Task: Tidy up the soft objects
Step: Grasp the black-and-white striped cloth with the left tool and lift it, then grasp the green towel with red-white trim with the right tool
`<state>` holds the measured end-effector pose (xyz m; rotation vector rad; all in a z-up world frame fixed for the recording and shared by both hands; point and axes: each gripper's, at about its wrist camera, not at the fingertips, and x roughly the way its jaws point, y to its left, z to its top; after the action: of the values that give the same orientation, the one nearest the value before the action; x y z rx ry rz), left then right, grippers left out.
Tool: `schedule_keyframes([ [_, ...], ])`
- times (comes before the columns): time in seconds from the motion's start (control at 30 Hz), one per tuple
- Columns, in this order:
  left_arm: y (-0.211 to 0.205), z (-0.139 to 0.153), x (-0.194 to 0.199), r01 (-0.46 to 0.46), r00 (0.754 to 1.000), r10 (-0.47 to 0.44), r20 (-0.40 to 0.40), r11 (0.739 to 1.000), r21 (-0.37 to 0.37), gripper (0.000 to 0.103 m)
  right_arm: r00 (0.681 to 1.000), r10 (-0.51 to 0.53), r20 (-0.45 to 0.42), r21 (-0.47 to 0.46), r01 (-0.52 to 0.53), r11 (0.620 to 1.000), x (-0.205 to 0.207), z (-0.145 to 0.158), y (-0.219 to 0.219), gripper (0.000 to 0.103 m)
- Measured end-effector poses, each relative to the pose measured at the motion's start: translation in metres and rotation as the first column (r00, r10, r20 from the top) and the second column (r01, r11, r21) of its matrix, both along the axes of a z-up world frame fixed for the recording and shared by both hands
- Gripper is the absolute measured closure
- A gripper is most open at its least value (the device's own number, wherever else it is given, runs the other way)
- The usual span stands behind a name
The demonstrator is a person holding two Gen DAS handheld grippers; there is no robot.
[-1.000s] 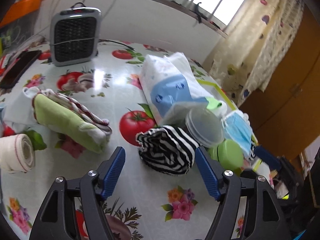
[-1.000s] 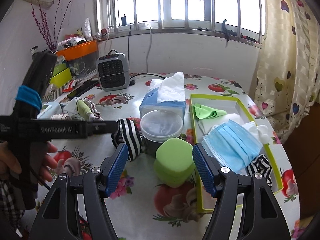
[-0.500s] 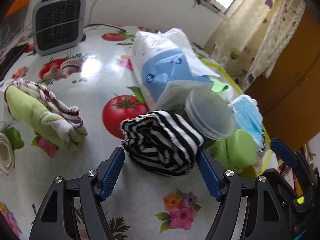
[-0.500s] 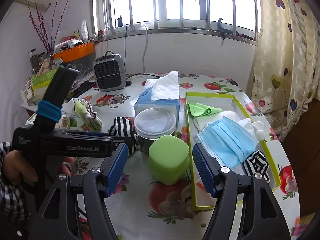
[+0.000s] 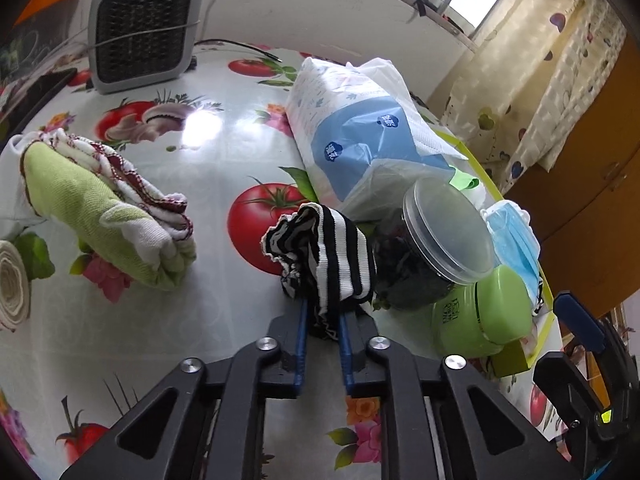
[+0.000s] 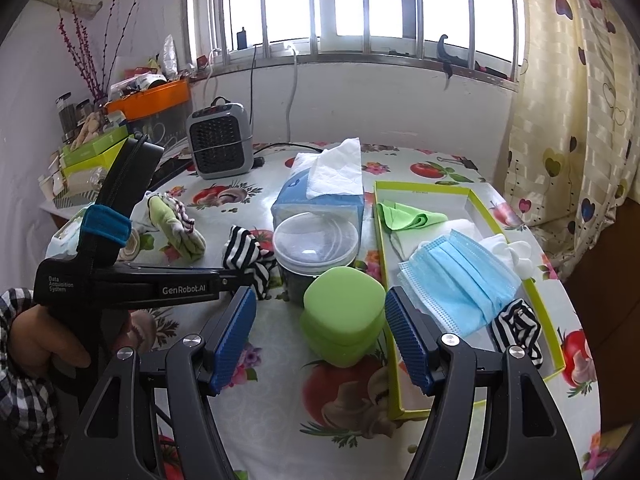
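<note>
My left gripper (image 5: 323, 312) is shut on a black-and-white striped cloth (image 5: 332, 252), which bunches up between the blue pads on the table. From the right wrist view the same striped cloth (image 6: 248, 254) sits pinched at the tip of the left gripper (image 6: 256, 276). My right gripper (image 6: 320, 312) hangs open above a green lidded box (image 6: 344, 312), touching nothing. A green-rimmed tray (image 6: 472, 194) on the right holds a blue face mask (image 6: 460, 280), a green cloth (image 6: 412, 216) and another striped cloth (image 6: 518, 326). A folded green-and-white towel (image 5: 104, 208) lies to the left.
A tissue pack (image 5: 360, 140), a clear lidded tub (image 5: 444, 232) and the green box (image 5: 480, 312) crowd the table's middle. A grey fan heater (image 5: 144, 28) stands at the back. A rolled cream cloth (image 5: 12, 284) lies at the left edge. A person's hand (image 6: 36, 344) holds the left gripper.
The left gripper sank a little onto the striped cloth and its jaws closed on it, squeezing it into a bunch. The right gripper stayed still and open.
</note>
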<state>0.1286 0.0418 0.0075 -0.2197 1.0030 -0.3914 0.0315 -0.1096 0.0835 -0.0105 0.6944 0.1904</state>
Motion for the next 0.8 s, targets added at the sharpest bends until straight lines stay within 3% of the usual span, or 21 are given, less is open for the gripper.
schedule_keyframes([
  [0.5, 0.037, 0.002, -0.059, -0.046, 0.999, 0.046, 0.020, 0.999, 0.014, 0.092, 0.997, 0.074, -0.021, -0.001, -0.074, 0.997, 0.011, 0.001, 0.028, 0.035],
  [0.8, 0.091, 0.002, -0.099, -0.152, 0.988, 0.152, 0.018, 0.988, 0.008, 0.092, 0.983, 0.177, -0.036, 0.025, -0.176, 0.984, 0.033, 0.001, 0.066, 0.035],
])
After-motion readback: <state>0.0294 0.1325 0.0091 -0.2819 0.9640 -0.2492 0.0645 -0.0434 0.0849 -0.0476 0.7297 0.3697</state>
